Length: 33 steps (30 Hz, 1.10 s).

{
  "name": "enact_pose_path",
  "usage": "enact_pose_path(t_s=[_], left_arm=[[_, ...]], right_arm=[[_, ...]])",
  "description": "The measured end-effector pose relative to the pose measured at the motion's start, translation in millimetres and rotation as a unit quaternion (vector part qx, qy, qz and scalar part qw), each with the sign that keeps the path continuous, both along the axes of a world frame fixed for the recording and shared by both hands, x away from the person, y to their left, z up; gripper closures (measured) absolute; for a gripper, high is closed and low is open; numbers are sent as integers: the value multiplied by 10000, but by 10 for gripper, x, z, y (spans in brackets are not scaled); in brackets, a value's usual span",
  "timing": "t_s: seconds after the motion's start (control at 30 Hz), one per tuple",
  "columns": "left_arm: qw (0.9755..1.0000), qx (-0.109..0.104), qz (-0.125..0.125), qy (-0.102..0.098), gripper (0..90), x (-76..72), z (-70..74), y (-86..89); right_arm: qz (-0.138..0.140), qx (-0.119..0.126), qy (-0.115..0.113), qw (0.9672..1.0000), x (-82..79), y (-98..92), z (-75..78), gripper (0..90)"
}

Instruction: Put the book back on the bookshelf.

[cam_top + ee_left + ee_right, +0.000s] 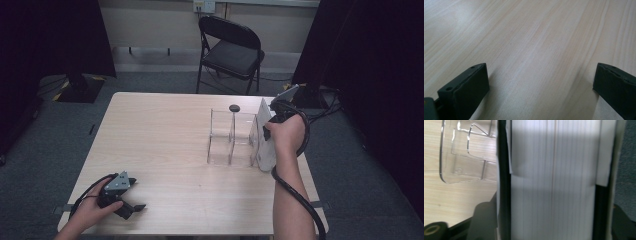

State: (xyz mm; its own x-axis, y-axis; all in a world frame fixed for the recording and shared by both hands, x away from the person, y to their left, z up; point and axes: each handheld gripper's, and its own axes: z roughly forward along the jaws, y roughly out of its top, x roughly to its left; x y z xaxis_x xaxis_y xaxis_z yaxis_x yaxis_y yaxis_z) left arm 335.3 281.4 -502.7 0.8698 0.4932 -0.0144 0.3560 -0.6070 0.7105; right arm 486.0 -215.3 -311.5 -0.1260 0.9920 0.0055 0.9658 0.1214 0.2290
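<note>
A thick white book [264, 150] with dark covers stands upright at the right end of a clear plastic file rack [232, 140] on the wooden table [160, 140]. A hand holds my right gripper [270, 120] over the book's top. In the right gripper view the book's white page edges [554, 182] lie between the jaws of that gripper [554, 225], and the rack [466, 152] is to their left. The book hides the pads, so contact is unclear. My left gripper [134, 207] rests on the table at the front left, open [541, 82], with bare wood between its jaws.
A small black round object [234, 108] sits at the rack's far side. A black folding chair [232, 50] stands beyond the table. The right gripper's cable [300, 200] loops along the forearm. Dark curtains hang at both sides.
</note>
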Motion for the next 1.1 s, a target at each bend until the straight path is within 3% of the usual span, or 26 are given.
enact_pose_path(t_s=[0.53, 1.1], left_arm=[[10000, -61, 12, -23, 0, -1, -9, -4], [10000, -43, -2, -28, 0, 1, -8, -1]], right_arm=[[239, 6, -157, 9996, -162, 8, 41, 313], [310, 86, -107, 9994, -328, -62, -27, 243]])
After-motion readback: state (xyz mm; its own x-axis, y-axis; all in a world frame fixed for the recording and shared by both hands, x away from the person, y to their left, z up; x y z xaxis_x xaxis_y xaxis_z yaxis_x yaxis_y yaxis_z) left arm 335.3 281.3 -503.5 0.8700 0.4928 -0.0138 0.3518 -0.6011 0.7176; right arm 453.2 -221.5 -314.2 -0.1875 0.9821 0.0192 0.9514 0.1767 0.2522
